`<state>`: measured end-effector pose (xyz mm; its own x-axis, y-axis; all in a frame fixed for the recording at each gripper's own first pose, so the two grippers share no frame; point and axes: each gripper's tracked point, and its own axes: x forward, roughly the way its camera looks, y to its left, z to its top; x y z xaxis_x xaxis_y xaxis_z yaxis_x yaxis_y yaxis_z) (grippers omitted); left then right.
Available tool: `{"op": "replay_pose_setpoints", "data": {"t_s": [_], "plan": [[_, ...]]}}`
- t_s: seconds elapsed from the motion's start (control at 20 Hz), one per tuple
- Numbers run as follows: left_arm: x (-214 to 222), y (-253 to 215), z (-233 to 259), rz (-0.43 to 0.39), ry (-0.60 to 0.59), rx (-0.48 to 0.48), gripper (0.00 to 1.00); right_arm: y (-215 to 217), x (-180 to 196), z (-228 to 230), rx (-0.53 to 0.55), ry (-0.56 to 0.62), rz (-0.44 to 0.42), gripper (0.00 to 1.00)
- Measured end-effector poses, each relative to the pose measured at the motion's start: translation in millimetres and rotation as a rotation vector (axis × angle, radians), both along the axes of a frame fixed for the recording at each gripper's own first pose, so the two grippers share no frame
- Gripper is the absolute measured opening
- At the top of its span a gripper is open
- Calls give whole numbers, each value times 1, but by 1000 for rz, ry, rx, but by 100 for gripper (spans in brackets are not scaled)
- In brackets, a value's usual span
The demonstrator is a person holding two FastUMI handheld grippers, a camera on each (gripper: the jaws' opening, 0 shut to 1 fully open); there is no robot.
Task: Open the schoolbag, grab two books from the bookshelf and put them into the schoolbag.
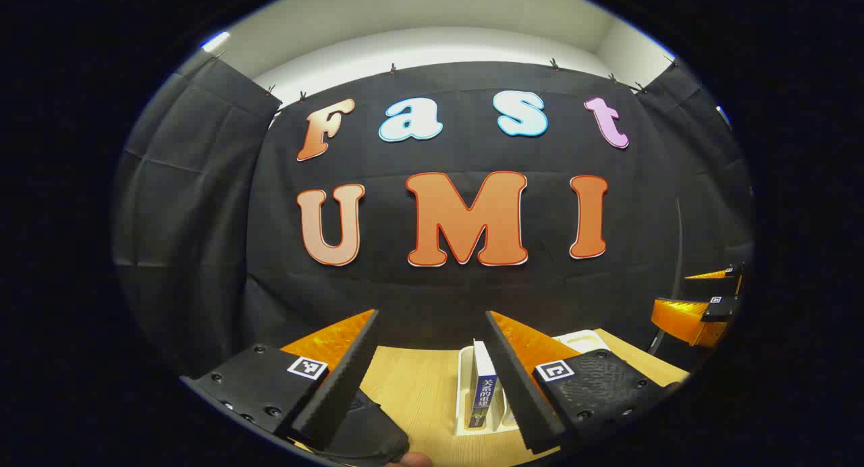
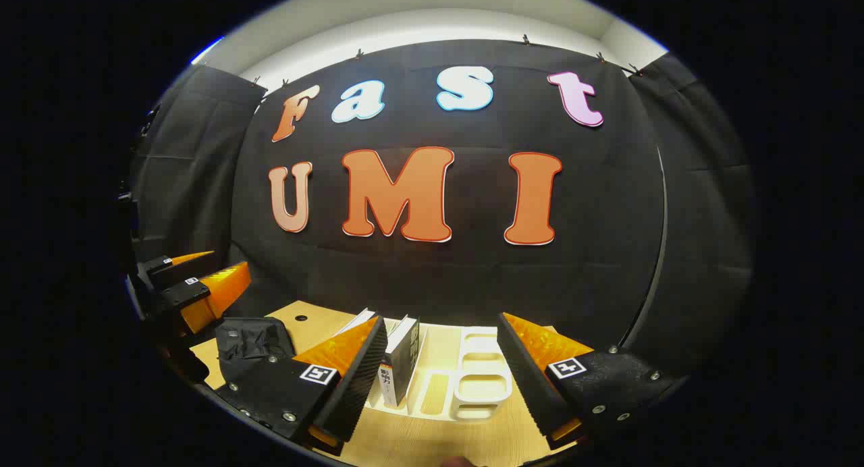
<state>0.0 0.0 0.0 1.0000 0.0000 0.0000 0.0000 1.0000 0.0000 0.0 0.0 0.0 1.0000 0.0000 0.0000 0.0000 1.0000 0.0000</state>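
Hovering above the table with both claws spread wide and holding nothing — left claw, right claw. Task is looking barely started, by my reading. The schoolbag, a dark crumpled heap, is lying on the table to the left of the white bookshelf; whether its zip is open I cannot tell. Books are standing upright in the bookshelf slots — a dark-spined book in the right gripper view, a blue-spined book in the left gripper view. No book is sitting in the bag as far as is showing. Remaining: opening the bag, two picks, two placements.
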Motion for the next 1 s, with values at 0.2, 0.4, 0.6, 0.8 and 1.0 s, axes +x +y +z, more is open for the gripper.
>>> {"op": "replay_pose_setpoints", "data": {"t_s": [0.2, 0.4, 0.6, 0.8, 1.0], "plan": [[13, -1, -12, -86, 57, -52, 96, 14, 10, 0, 57, 2, -37, 98], [29, 9, -17, -117, 75, -35, 97, 19, 22, 6, 35, -7, -83, 98], [43, 21, -21, -100, 88, -35, 98, 25, 31, 6, 22, -6, -98, 98], [48, 33, -16, -74, 59, -44, 98, 32, 38, 8, 15, -9, -95, 98], [46, 37, -21, -76, 64, -20, 98, 35, 36, 3, 2, 3, -86, 98]]}}
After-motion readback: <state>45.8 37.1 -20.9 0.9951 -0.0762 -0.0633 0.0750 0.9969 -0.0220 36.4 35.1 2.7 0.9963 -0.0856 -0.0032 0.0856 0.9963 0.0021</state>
